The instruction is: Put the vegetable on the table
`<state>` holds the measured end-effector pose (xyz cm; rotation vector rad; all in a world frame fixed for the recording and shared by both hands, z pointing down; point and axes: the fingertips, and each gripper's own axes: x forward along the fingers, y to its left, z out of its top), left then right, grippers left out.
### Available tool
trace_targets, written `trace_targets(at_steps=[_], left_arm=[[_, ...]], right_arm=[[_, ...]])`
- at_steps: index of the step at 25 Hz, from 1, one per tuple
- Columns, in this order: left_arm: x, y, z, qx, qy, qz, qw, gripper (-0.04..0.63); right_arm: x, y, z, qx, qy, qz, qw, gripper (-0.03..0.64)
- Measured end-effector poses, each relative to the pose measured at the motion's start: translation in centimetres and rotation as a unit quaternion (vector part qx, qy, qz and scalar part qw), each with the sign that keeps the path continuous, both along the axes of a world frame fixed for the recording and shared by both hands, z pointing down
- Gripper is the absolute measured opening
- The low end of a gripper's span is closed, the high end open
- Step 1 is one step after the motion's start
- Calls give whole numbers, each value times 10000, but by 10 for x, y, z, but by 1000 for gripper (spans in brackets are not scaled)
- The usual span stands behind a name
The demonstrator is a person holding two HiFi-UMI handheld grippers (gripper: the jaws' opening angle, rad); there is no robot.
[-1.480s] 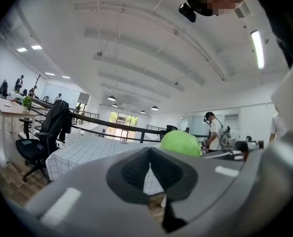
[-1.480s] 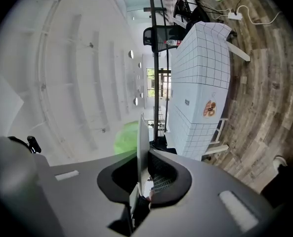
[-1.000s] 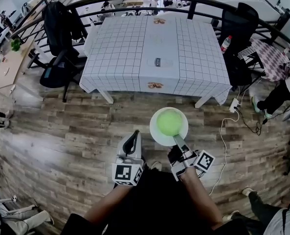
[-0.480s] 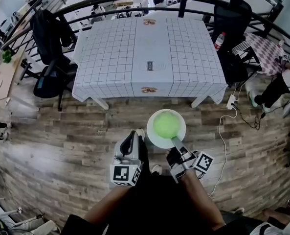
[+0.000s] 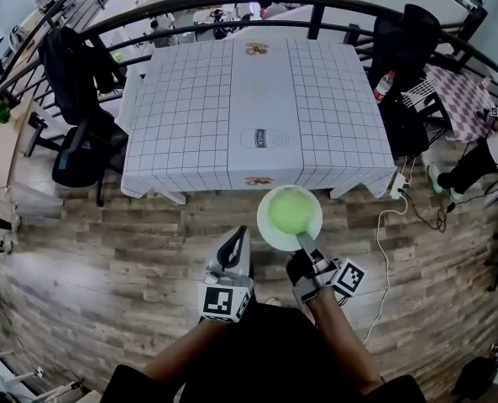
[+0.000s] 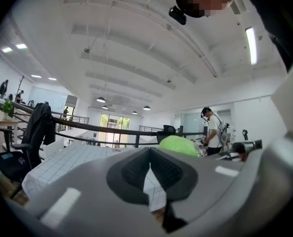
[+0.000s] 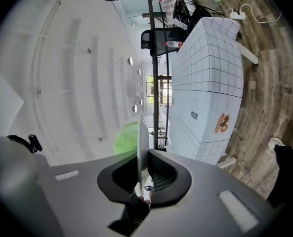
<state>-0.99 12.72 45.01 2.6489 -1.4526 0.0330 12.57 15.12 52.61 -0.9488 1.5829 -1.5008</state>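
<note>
We hold a white plate (image 5: 270, 230) by its rim with our right gripper (image 5: 302, 242). Its fingers are clamped tight on the plate's edge. In the right gripper view the plate (image 7: 142, 142) shows as a thin white line between the two fingers.

The vegetable (image 5: 290, 210) is a round, light green lump. It lies in the middle of the plate. The plate is up in the air over the wooden floor (image 5: 106, 250), just in front of the near edge of the table (image 5: 190, 116). It is not on the table.

Our left gripper (image 5: 238, 237) is beside the plate, a little apart from it. Its fingers are pressed together with nothing in them.

The table has a white cloth with thin dark squares. A small dark label (image 5: 261, 138) sits in the middle of the cloth, too small for us to read. An orange and brown picture (image 5: 259, 180) is at the near end and another picture (image 5: 256, 49) at the far end. We cannot read any words on them.

A bottle with a red cap (image 5: 385, 84) stands to the right of the table.
</note>
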Motion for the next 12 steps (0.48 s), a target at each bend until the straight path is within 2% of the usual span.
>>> trace_targets(at_steps=[6,12], left_arm=[[-6,-40,-16,175,21,14,9998,6],[-21,-95,-18,95,-2,-44,9999,6]], right_arm=[[-5,-42,-14,118,104,128,9998,22],[-10,-98,-18,13,119,235,9997,21]])
